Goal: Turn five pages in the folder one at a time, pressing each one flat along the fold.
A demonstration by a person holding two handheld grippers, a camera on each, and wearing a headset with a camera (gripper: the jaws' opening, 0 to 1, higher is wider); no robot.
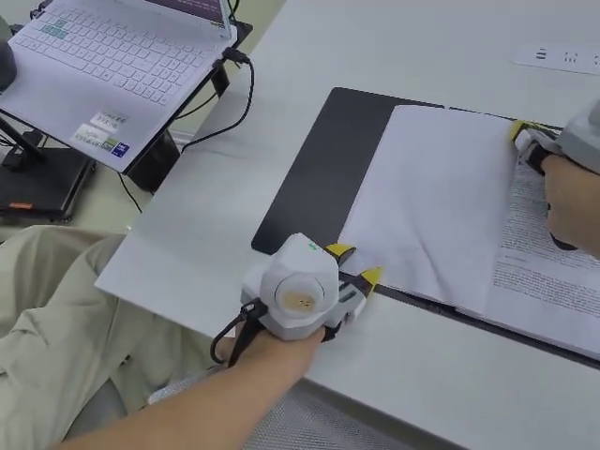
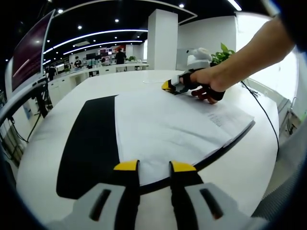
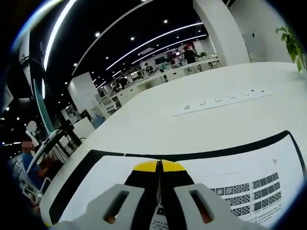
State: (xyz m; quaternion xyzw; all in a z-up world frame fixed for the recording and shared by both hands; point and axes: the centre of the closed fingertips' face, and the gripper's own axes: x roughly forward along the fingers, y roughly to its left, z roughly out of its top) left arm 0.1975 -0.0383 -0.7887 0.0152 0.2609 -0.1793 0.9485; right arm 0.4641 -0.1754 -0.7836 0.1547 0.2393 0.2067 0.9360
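nearest us, the left gripper [image 1: 356,263] sits at the near edge of the folder [image 1: 309,178]. its claw is spread a little with nothing between the tips, which hang just over the bottom edge of the turned page [image 1: 427,206]. that page lies blank side up on the left half, slightly rumpled rather than flat.

we judge the step in hand to be pressing it down along the fold. to do it well, we would keep the tips low and run them lightly along the crease from one end to the other, so the sheet does not buckle or drag.

the folder lies open on the white table [image 1: 412,47], its black cover showing at the left. it holds the turned page on that side and printed pages [image 1: 548,272] on the right.

farther off, the right gripper [image 1: 523,139] is at the far end of the fold, its claw pressed together on nothing, tips down at the paper. beyond it lies a power strip [image 1: 560,58], and a laptop [image 1: 103,56] stands far left.
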